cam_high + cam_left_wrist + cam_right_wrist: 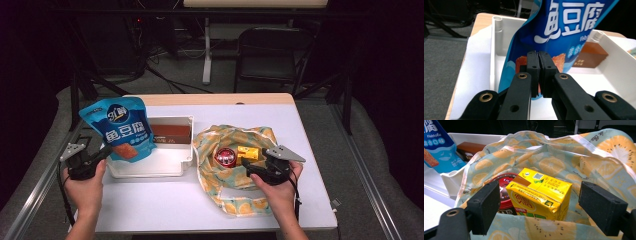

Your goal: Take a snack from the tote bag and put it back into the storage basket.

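White tabletop: left gripper jaws clamp the blue fish-tofu pouch over the white bin; right gripper jaws gape around the yellow drink carton in the fruit-print bag.

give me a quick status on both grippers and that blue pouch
Left gripper shut on blue snack pouch, upright over white plastic bin. Right gripper open. Path clear.

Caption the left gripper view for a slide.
Left gripper shut on the blue pouch over the white bin.
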{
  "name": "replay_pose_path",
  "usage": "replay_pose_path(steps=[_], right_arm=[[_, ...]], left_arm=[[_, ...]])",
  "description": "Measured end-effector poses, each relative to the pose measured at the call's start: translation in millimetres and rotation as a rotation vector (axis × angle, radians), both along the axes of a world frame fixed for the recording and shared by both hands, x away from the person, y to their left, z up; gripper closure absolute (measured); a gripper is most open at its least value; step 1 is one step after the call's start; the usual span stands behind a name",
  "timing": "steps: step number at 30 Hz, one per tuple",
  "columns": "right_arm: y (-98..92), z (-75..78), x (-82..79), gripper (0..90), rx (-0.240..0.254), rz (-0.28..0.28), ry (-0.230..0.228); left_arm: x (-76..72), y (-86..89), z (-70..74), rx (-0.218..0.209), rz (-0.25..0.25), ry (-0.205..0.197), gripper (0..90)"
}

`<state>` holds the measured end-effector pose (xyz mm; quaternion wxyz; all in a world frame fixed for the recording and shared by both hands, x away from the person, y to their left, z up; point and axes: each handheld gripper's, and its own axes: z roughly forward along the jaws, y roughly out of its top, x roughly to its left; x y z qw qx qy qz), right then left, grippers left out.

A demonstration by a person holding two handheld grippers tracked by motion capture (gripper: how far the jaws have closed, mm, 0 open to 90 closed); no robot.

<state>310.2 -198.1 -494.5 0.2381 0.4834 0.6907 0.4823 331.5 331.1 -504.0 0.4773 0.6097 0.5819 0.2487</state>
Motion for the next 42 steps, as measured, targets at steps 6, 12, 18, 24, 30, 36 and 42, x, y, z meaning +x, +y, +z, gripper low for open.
replay_pose_path(steps=[6, 12, 18, 24, 30, 36, 42], right_arm=[[1.9, -2.2, 1.1, 17.2, -0.002, -0.005, 0.008], [6.4, -3.9, 2.6, 16.9, -0.002, -0.028, 0.012], [15.5, -7.9, 6.5, 15.0, -0.003, -0.076, 0.021], [26.0, -14.0, 9.7, 14.5, -0.008, -0.14, 0.033], [34.3, -20.0, 11.2, 14.5, -0.027, -0.193, 0.044], [37.5, -22.9, 13.8, 13.3, -0.031, -0.247, 0.043], [43.0, -24.6, 14.9, 13.3, -0.028, -0.28, 0.033]], left_arm=[[5.9, 3.5, -4.4, -0.019, 0.02, 0.019, 88.0], [9.7, 7.5, -6.2, -0.033, 0.028, 0.024, 87.4], [2.8, 8.1, -4.5, -0.061, 0.024, 0.005, 75.3], [-14.6, 0.0, 3.8, -0.024, -0.011, -0.029, 52.1], [-28.6, -13.0, 5.5, 0.01, -0.087, -0.038, 37.4], [-34.2, -35.7, 2.4, 0.029, -0.126, -0.03, 29.8], [-34.3, -59.5, 1.5, 0.037, -0.15, -0.035, 26.1]])
